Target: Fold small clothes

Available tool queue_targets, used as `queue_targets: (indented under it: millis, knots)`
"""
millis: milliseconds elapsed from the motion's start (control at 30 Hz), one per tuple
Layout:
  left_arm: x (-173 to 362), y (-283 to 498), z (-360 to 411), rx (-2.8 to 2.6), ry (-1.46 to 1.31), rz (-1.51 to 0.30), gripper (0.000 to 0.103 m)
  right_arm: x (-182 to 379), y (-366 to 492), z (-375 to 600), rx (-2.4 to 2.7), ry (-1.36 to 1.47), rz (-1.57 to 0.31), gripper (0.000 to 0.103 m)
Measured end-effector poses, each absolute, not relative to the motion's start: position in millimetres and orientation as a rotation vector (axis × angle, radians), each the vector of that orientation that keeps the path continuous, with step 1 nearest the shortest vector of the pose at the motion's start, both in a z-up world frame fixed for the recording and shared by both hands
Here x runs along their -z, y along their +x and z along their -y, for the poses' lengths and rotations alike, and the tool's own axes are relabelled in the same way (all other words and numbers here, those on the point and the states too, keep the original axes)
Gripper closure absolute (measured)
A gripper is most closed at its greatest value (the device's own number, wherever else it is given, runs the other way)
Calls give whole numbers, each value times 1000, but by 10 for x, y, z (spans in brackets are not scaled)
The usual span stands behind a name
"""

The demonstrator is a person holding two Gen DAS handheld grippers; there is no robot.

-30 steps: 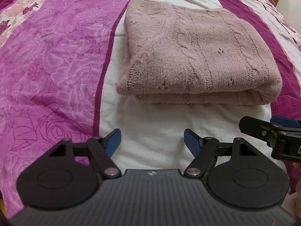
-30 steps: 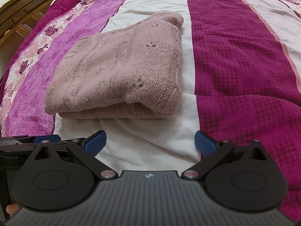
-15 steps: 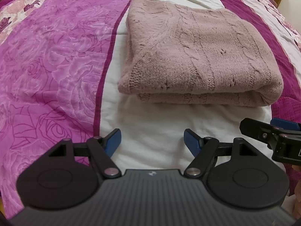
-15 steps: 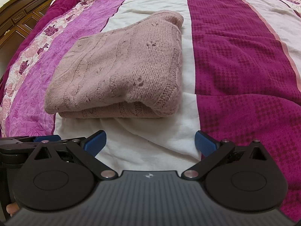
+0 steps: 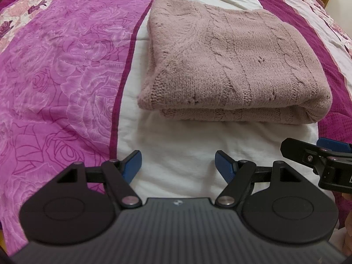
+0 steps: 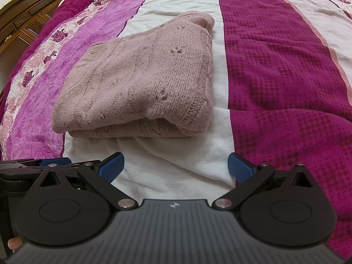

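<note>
1. The left gripper [image 5: 178, 165] hangs over the white stripe of the bedspread [image 5: 180, 154] with its blue fingers [image 5: 132, 165] spread wide, nothing between them.
2. The right gripper [image 6: 176, 167] is likewise spread and empty, just beside the left one; its tip shows at the right edge of the left wrist view.
3. The pink knit sweater [image 5: 237, 70] lies folded flat on the white stripe, ahead of both grippers and apart from them, layers stacked and the rounded fold at its right end.
4. Rose-patterned pink bands run to the left and magenta bands to the right, with a dark wooden headboard [image 6: 24, 19] at the far left.
</note>
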State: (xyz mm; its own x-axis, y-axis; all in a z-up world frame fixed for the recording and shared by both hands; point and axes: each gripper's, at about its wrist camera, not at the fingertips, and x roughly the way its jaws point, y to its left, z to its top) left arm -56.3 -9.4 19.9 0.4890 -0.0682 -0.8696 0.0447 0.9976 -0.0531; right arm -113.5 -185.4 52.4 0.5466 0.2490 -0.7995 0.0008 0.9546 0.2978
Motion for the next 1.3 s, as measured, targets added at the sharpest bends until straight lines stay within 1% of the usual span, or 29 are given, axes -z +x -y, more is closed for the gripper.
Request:
queue_targets:
  millis: [1300]
  knots:
    - [-208, -574, 84, 52, -33, -1062, 28, -504, -1149, 1866, -150, 290, -990, 0]
